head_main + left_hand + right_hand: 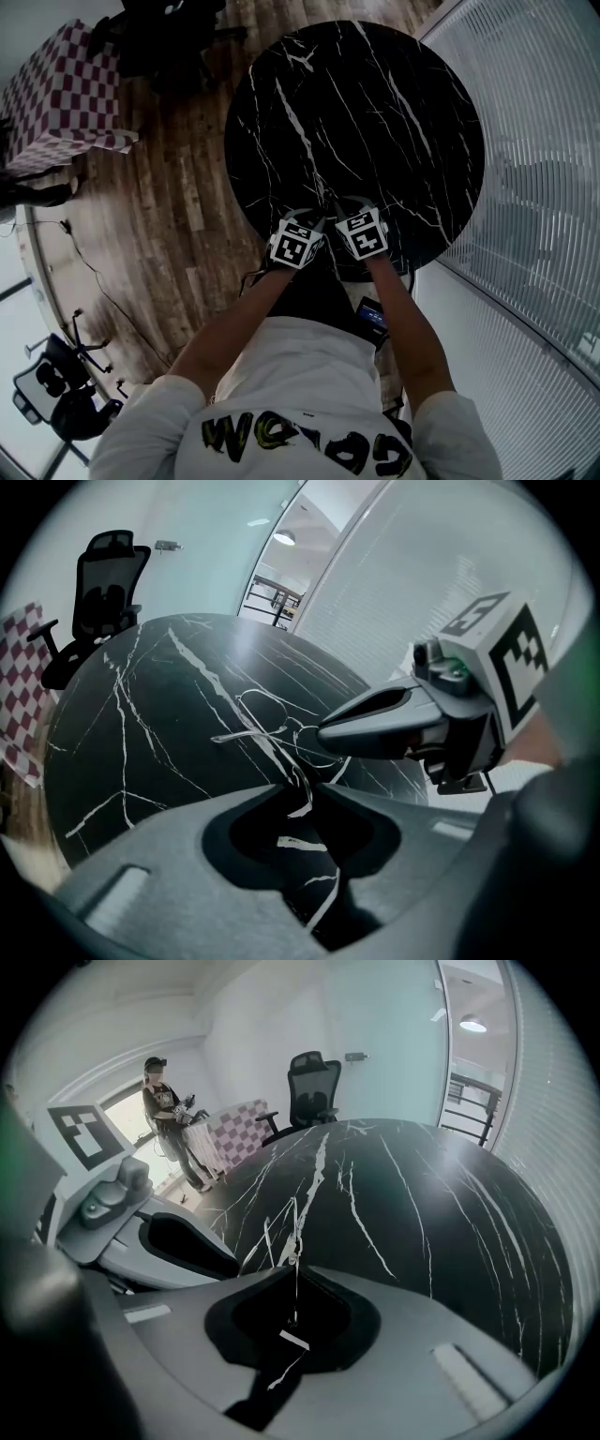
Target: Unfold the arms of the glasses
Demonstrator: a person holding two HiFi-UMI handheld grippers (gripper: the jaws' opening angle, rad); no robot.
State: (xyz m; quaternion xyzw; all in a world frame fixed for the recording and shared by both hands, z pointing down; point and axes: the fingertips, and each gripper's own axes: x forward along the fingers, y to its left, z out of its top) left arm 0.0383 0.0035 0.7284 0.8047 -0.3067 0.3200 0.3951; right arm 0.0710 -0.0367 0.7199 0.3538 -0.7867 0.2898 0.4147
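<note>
left gripper, right gripper on glasses

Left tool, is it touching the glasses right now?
Touching. The left gripper view shows the left tool with its jaws pinched together on a thin wire part of the glasses; no gap shows between them.

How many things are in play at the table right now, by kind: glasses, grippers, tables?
glasses: 1, held at both ends
grippers: 2, the left gripper and the right gripper, each shut on the glasses
round black marble table: 1
total: 4
</note>
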